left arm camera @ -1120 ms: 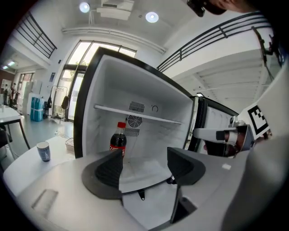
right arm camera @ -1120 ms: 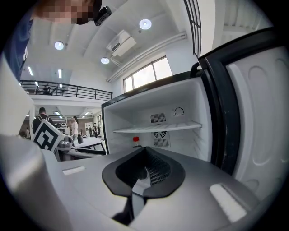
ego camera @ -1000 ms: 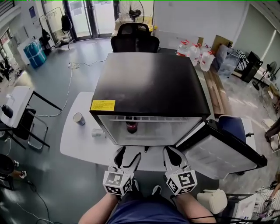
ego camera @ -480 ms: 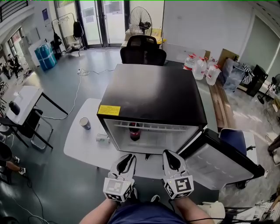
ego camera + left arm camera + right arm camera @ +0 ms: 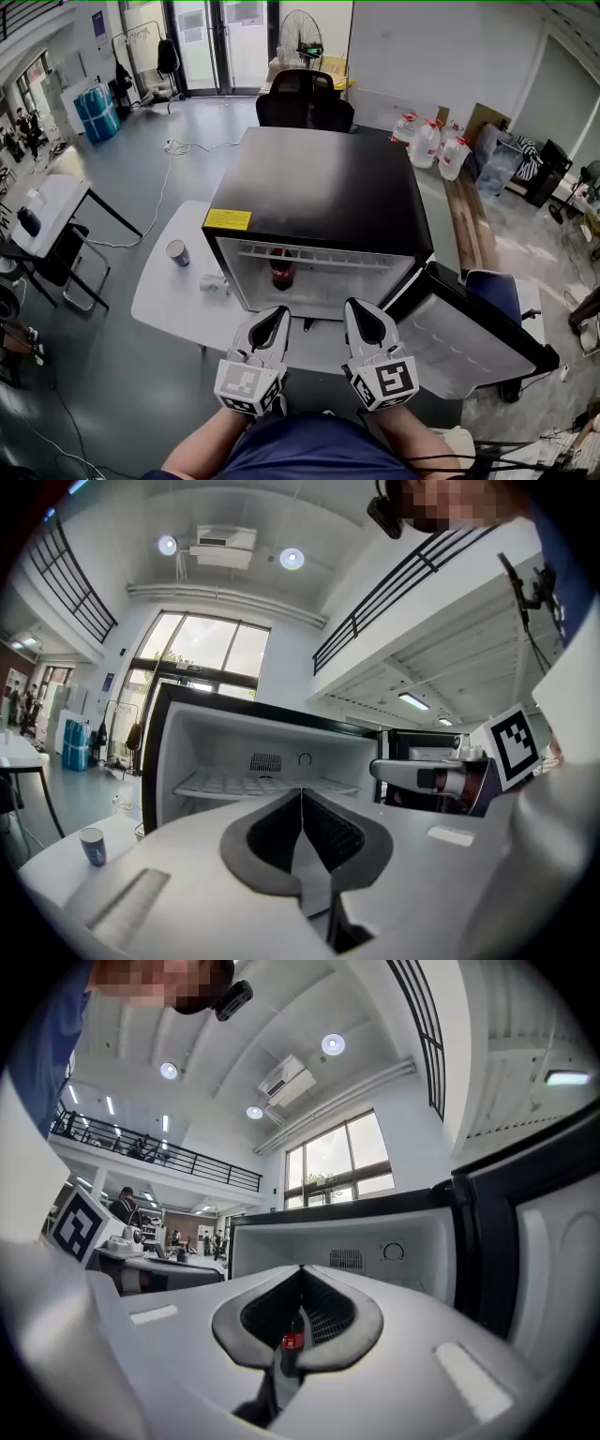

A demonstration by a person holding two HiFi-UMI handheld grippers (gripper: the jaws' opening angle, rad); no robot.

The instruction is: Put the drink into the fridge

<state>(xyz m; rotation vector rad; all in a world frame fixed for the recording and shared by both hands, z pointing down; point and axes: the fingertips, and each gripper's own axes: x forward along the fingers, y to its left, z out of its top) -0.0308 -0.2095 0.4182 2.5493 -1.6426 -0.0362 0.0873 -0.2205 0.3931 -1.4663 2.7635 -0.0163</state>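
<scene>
Held the left gripper (image 5: 277, 317) low over the table's (image 5: 164, 300) near edge, in front of the open fridge (image 5: 319, 187), with its jaws pressed together and nothing between them. Held the right gripper (image 5: 360, 311) just beside it, apart from it, at the same edge, with jaws likewise closed tip to tip and gripping nothing. In the right gripper view, saw only a distant bottle through the slot below the meeting tips, not in the grip.

Found the bottle (image 5: 281, 270) standing upright inside the fridge, in the left half of the compartment, close to the front opening and under the white wire shelf (image 5: 319, 255). Made out dark drink and a red band on it.

Saw the black fridge sitting on the white table, filling its middle and far side, the door (image 5: 469, 328) swung wide toward the right edge. Noted a yellow sticker (image 5: 227, 219) at the front left corner of the fridge top. Spotted a cup (image 5: 176, 252) upright near the table's left edge, apart from the fridge, and a small white thing (image 5: 214, 281) just beside the fridge's front left corner, too small to name
</scene>
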